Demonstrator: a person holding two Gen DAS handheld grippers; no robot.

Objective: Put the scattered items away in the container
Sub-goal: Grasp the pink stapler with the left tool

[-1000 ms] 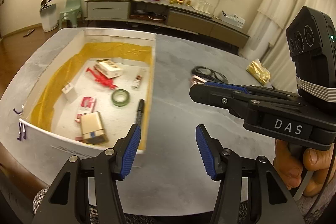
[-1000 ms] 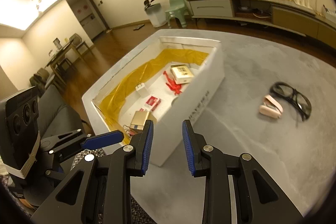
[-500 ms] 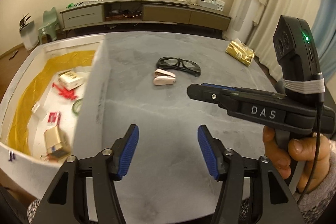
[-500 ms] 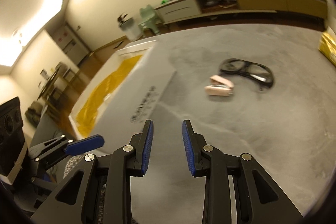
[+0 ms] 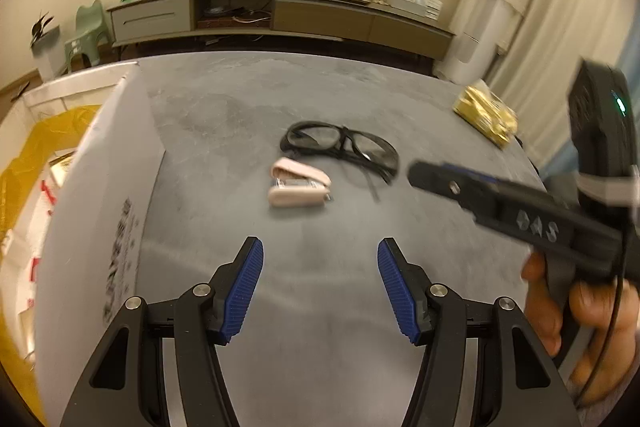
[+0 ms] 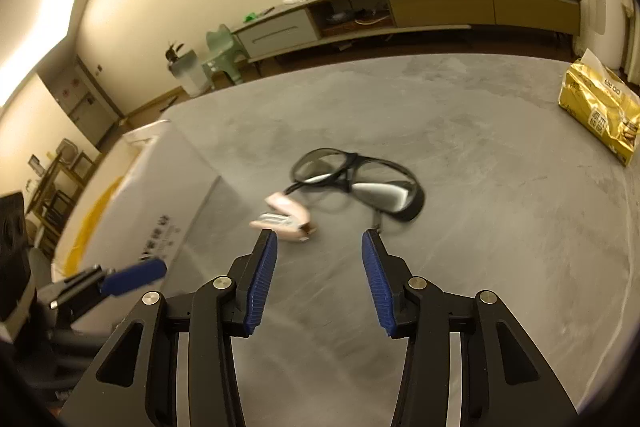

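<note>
Just right of the box (image 5: 100, 187), stapler (image 6: 286, 217) and glasses (image 6: 356, 183) touch; the empty, spread right gripper (image 6: 316, 275) risks snagging both; left gripper (image 5: 320, 287) gapes too.

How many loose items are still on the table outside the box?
3: a pink stapler mid-table, black glasses just behind it, a gold packet at the far right edge. The box may hide others.

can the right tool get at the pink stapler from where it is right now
Probably yes. The right tool is open and empty, with the pink stapler lying on bare table just beyond its left finger. The glasses lie behind the stapler, not between.
</note>
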